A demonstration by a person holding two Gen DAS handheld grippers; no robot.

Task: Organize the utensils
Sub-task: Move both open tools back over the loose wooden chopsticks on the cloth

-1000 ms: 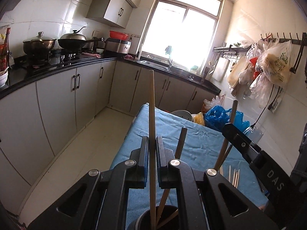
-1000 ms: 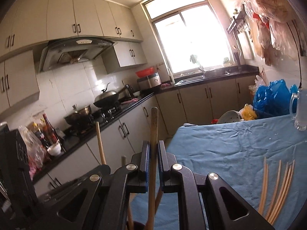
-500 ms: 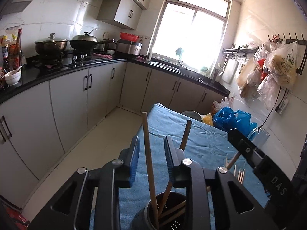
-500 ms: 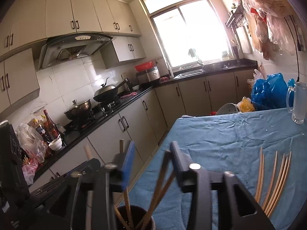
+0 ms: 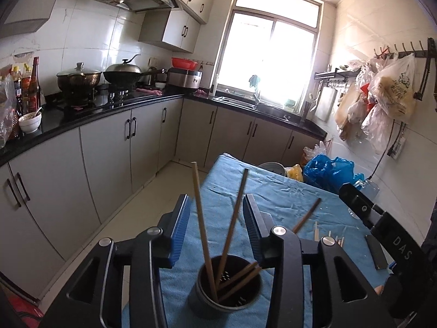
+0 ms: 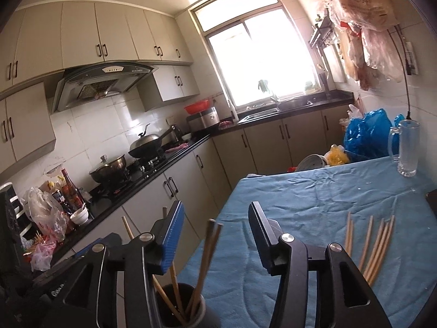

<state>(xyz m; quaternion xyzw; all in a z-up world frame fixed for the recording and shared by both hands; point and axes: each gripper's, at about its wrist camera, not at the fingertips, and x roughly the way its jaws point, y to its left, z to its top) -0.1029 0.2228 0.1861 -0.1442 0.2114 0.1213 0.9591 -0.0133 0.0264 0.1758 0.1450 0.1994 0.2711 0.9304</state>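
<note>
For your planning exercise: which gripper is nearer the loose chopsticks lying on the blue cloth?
Right. The right gripper has the loose chopsticks just beside it; the left gripper sits farther off, over the holder.

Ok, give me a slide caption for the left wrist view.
Left gripper open above a dark utensil holder with chopsticks leaning inside, on a blue tablecloth.

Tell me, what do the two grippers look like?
The left gripper and right gripper look alike: black angular plastic frames with cut-out holes, round silver bolts, and flat fingers lined with ribbed blue pads. No cables or sleeves show.
</note>
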